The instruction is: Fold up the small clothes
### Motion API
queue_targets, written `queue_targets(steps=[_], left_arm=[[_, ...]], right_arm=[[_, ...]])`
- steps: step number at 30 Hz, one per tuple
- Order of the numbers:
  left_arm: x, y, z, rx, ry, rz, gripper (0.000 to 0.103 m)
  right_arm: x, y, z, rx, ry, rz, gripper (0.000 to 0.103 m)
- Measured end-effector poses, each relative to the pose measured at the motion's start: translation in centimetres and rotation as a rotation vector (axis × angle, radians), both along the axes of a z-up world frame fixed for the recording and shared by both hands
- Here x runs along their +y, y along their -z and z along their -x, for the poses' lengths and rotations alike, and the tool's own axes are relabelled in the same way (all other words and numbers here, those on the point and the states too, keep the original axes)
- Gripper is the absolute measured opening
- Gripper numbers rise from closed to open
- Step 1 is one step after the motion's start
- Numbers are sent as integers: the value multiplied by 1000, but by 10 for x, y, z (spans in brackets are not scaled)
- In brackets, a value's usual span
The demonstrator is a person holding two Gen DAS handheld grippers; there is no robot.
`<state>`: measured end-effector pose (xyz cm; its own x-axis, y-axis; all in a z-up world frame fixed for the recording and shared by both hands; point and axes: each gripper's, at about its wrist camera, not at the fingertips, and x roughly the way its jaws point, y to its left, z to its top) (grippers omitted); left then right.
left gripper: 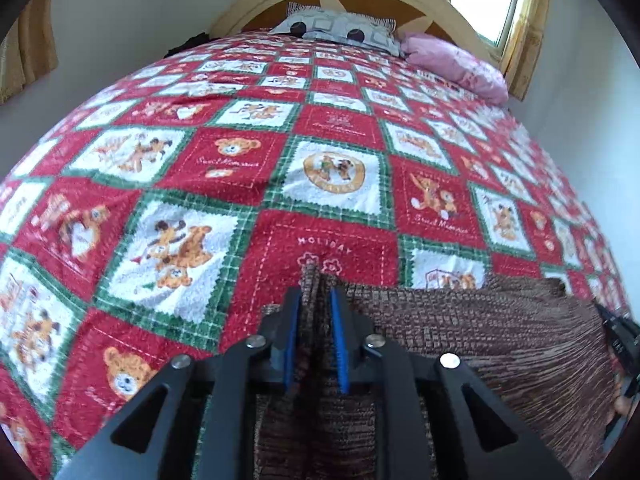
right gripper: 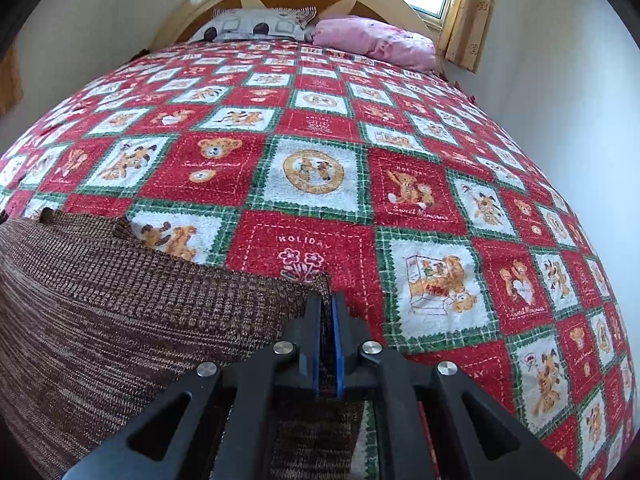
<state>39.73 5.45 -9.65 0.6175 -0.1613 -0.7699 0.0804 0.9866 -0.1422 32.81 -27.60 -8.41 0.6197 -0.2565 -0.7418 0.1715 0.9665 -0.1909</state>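
The brown knitted garment [left gripper: 480,332] lies at the lower edge of both frames on the bed's patchwork quilt [left gripper: 332,128], and each hand-held gripper pinches one corner of its far hem: the left hand-held gripper [left gripper: 316,300] with its blue pads a little apart around a thick bunch, the right hand-held gripper [right gripper: 327,300] pressed almost together on a thin edge. To fold well, I think both corners should travel level and together, so the hem lands straight. The left view shows the cloth at lower right and the other gripper's tip at the right edge; the right view shows the knit filling its lower left.
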Motion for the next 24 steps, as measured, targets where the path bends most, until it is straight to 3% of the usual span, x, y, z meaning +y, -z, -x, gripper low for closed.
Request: queue_targets(steps=[2,3,5,6,8,12,17,21,24], left_arm=[[0,-9,4,1,15,-36,24],[2,-19,12,-19,19,-44,25],[7,-34,31,-75,11,-71,43],[8,-41,44,-97,9,-99,54],[9,-50,65,-118,23,-121,59],[15,-50,115,-120,80,-62,59],[1,-24,158,-59,116,-3,59],[-14,-2,169,0,109,-17,59],[-27,4,177,-46,105,-101,65]], right_arm=[[-4,-10,6,-21,1,-28,7],[-7,-22,16,-78,16,-42,7],[-12,-54,52,-254,66,-52,8],[-13,-69,74,-323,78,-64,15],[-11,-82,101,-356,82,-78,32],[3,-77,154,-292,45,-136,34],[29,-39,203,-189,-10,-225,30],[45,-9,211,-131,-4,-244,29],[51,2,209,-112,5,-199,29]])
